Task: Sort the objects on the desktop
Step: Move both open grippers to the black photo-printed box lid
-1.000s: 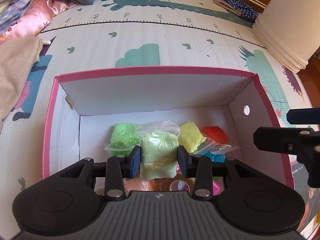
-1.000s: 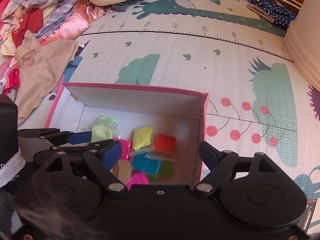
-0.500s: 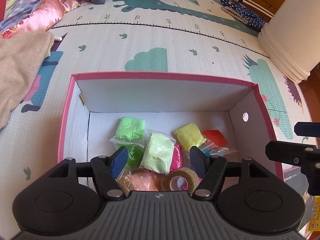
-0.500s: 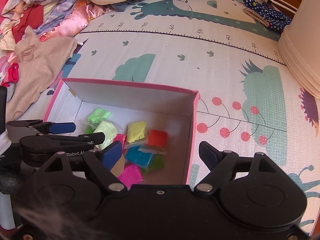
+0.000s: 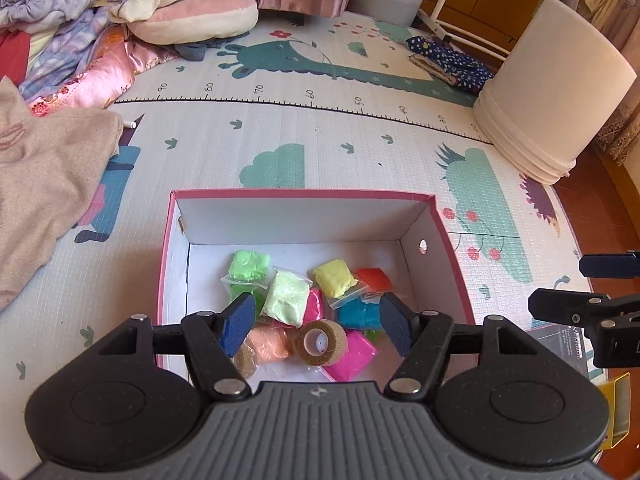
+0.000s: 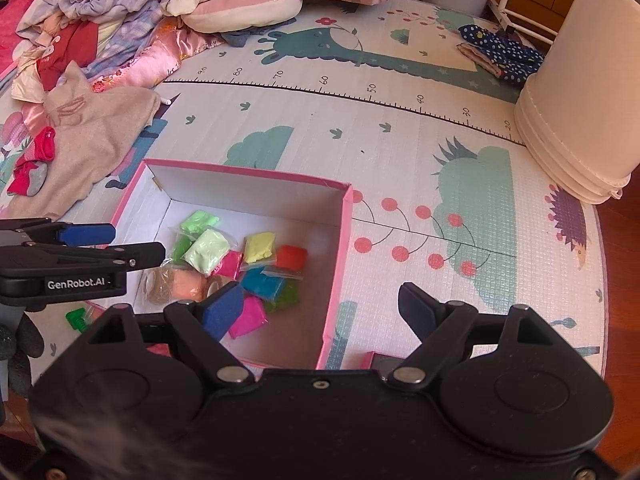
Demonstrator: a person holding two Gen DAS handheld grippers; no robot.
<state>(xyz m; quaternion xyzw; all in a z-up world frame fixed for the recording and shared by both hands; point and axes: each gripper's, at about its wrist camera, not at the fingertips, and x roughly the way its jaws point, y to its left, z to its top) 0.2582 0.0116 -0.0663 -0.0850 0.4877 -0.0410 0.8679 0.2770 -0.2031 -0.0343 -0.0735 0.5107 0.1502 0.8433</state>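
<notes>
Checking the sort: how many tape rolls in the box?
2. One roll lies at the box's front middle; the other sits left of it, partly behind a finger. Bags may hide more.

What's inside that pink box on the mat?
The pink box holds bagged clay: pale green, yellow, red, blue, magenta. A tan tape roll too. Whatever lies underneath is covered.

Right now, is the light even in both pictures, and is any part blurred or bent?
Left wrist view: sharp; sunlight brightens the box floor; fisheye curves the mat's ruler line. Right wrist view: box's right inner wall shaded; a hazy smear at the bottom-left corner.
</notes>
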